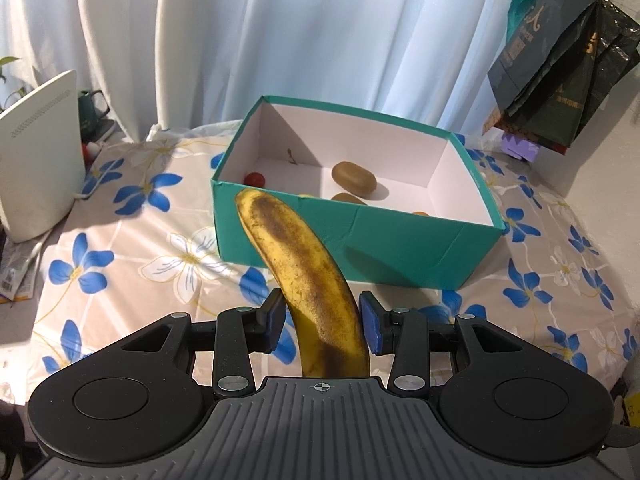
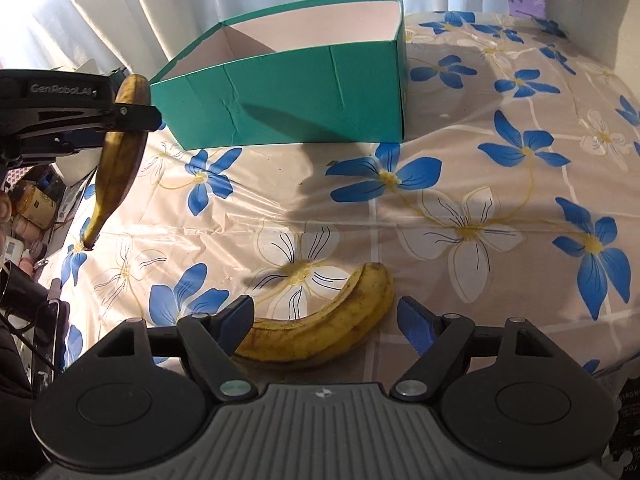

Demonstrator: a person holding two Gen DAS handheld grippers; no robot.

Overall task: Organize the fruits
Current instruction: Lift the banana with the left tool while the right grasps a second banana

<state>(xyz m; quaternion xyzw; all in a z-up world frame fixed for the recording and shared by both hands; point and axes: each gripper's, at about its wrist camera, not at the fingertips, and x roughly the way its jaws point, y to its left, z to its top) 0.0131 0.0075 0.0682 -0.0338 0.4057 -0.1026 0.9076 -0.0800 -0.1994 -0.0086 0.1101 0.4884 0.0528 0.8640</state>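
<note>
My left gripper (image 1: 322, 322) is shut on a spotted yellow banana (image 1: 304, 276) and holds it above the table, in front of the teal box (image 1: 400, 252). The box holds two kiwis (image 1: 354, 178), a small red fruit (image 1: 255, 179) and other pieces hidden by the near wall. In the right wrist view the left gripper (image 2: 132, 114) holds that banana (image 2: 116, 160) to the left of the box (image 2: 288, 100). My right gripper (image 2: 326, 324) is open around a second banana (image 2: 320, 332) lying on the floral cloth (image 2: 460, 200).
A white device (image 1: 38, 160) and a dark green mug (image 1: 90, 110) stand at the left table edge. Dark paper bags (image 1: 560, 60) hang at the right. White curtains (image 1: 280, 28) hang behind the box. Clutter lies below the left edge (image 2: 32, 208).
</note>
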